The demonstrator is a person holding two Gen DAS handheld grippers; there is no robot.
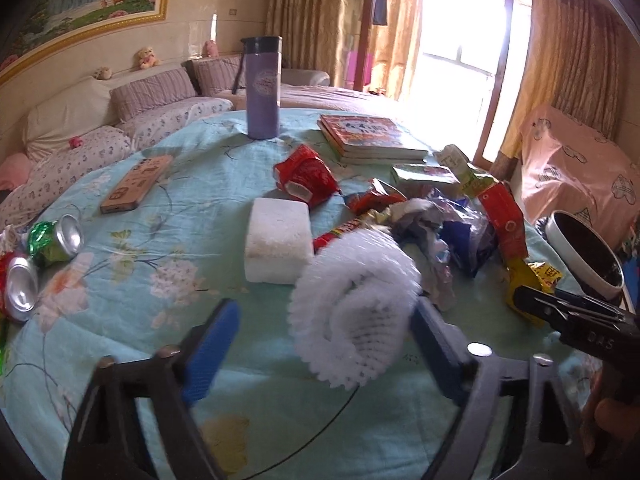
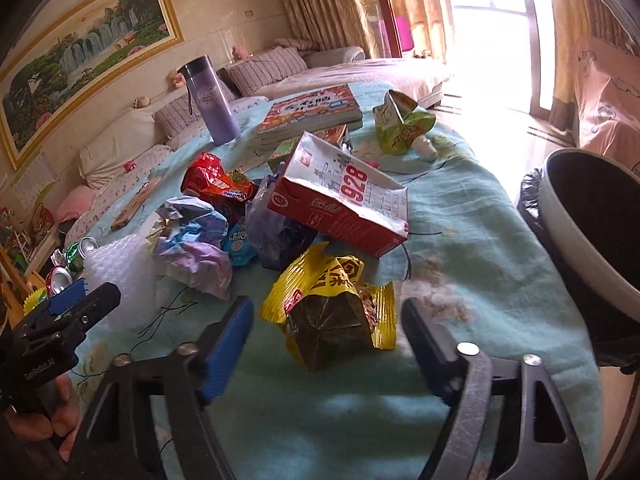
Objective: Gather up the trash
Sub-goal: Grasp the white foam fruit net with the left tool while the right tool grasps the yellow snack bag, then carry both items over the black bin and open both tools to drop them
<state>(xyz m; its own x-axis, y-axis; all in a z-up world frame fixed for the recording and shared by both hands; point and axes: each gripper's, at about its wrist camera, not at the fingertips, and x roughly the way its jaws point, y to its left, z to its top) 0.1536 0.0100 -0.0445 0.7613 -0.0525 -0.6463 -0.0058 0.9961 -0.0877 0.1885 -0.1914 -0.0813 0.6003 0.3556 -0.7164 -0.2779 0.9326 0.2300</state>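
My left gripper (image 1: 324, 340) is open, and a white foam fruit net (image 1: 354, 308) lies between its fingers, close to the right one. My right gripper (image 2: 326, 340) is open around a crumpled yellow snack wrapper (image 2: 332, 300) on the table. Behind it lie a torn red carton (image 2: 344, 196), crumpled paper (image 2: 192, 240), red wrappers (image 2: 216, 184) and a green carton (image 2: 400, 124). A white foam block (image 1: 278, 240) and two crushed cans (image 1: 56, 240) show in the left wrist view. The trash bin (image 2: 580, 232) stands at the table's right edge.
A purple bottle (image 1: 263, 88), stacked books (image 1: 372, 138) and a wooden phone-like case (image 1: 136, 184) rest on the blue floral tablecloth (image 1: 160, 280). A sofa with pillows is behind. The bin also shows in the left wrist view (image 1: 588, 256).
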